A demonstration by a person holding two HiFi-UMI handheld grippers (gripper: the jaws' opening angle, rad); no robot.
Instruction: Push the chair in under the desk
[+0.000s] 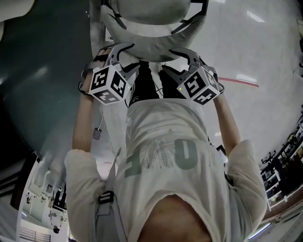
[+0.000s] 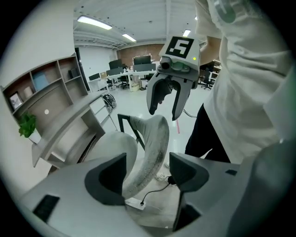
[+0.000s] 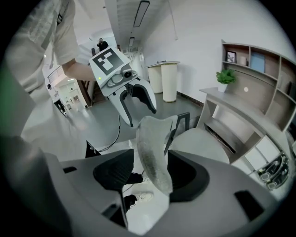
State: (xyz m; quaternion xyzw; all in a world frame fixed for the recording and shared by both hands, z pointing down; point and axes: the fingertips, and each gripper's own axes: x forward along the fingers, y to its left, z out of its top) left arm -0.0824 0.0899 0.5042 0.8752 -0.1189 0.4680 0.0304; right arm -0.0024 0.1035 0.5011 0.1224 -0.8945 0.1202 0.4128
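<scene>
The chair's grey backrest (image 1: 151,45) curves below its seat (image 1: 151,9) at the top of the head view. My left gripper (image 1: 127,59) and right gripper (image 1: 182,61) stand at the backrest's two ends, facing each other. In the left gripper view the backrest (image 2: 150,148) runs up between the open jaws of the left gripper (image 2: 147,173), with a gap on the right side. The right gripper (image 3: 150,173) also straddles the backrest (image 3: 152,148), open. The seat (image 3: 199,139) points toward the light desk (image 3: 231,106).
A shelf unit with a potted plant (image 3: 225,75) rises over the desk. A power strip with a cable (image 2: 134,202) lies on the floor under the chair. The person's body stands close behind both grippers. A red line (image 1: 239,81) marks the floor at right.
</scene>
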